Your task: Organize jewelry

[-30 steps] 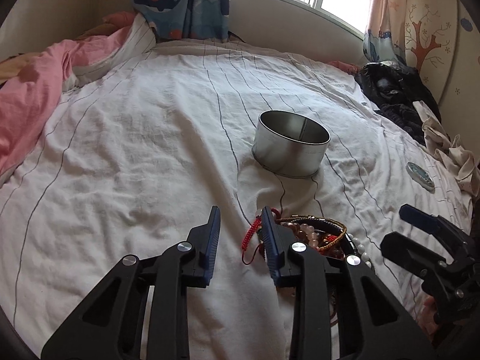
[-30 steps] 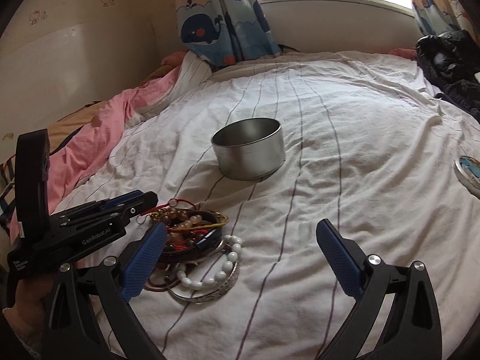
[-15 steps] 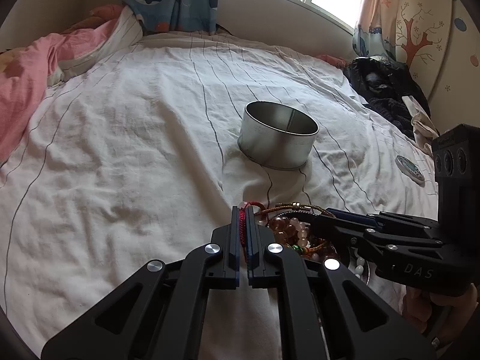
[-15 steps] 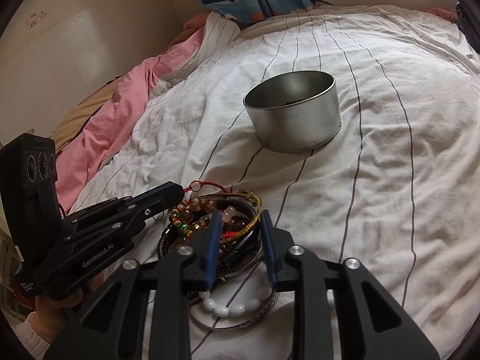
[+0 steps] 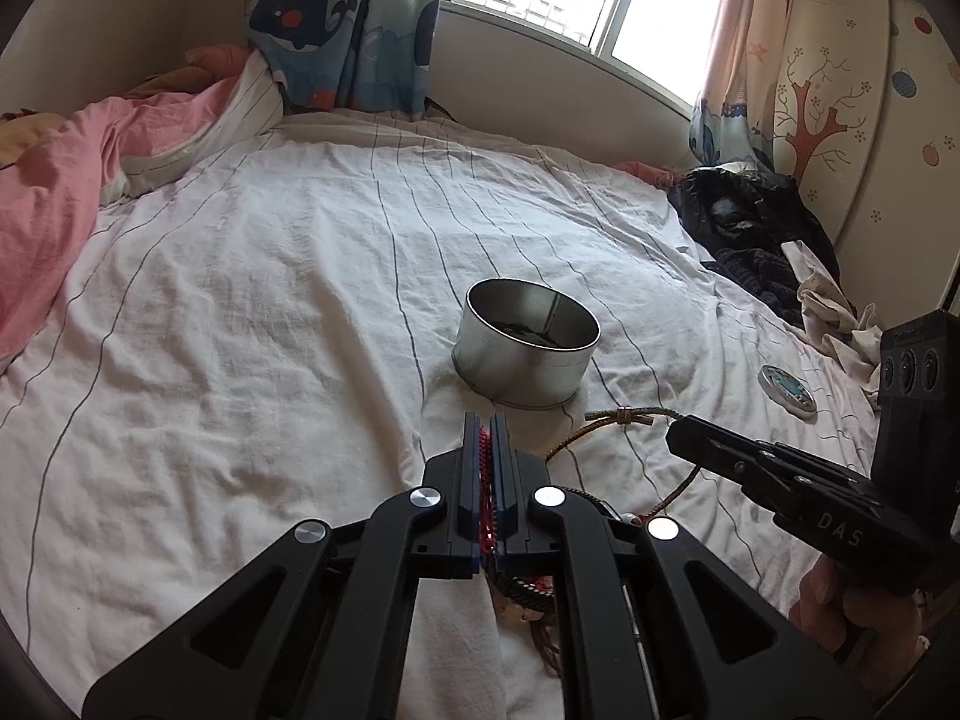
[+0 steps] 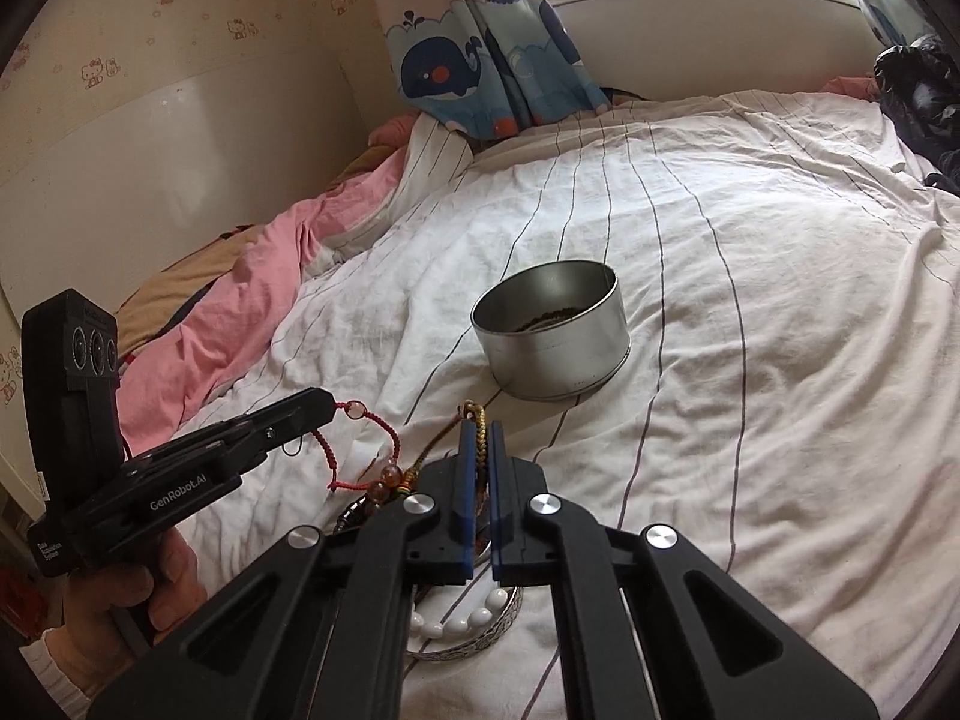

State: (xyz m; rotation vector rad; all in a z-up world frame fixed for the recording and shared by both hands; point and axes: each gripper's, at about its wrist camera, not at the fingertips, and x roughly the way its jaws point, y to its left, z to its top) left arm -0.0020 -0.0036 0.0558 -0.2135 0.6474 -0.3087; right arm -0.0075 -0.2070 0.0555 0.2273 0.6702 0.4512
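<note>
A round metal tin [image 5: 527, 349] stands open on the white striped bedsheet, with something dark inside; it also shows in the right wrist view [image 6: 552, 330]. My left gripper [image 5: 486, 420] is shut on a red cord bracelet [image 5: 485, 450], lifted above the sheet; the red cord [image 6: 360, 438] hangs from it in the right wrist view. My right gripper [image 6: 478, 429] is shut on a gold-brown braided bracelet [image 6: 477, 420], whose cord [image 5: 624, 418] shows in the left wrist view. A pile of jewelry lies below, with a white bead bracelet [image 6: 468, 621] and a silver bangle [image 6: 498, 630].
A pink blanket [image 5: 48, 198] lies bunched at the left. Dark clothes [image 5: 750, 228] are heaped at the right by the wardrobe. A small round lid [image 5: 786, 390] lies on the sheet to the right of the tin. Whale curtains [image 6: 480, 66] hang at the window.
Both grippers closed on bracelets in the pile and have lifted them off the sheet. The left took the red cord, the right the gold-brown braid.
</note>
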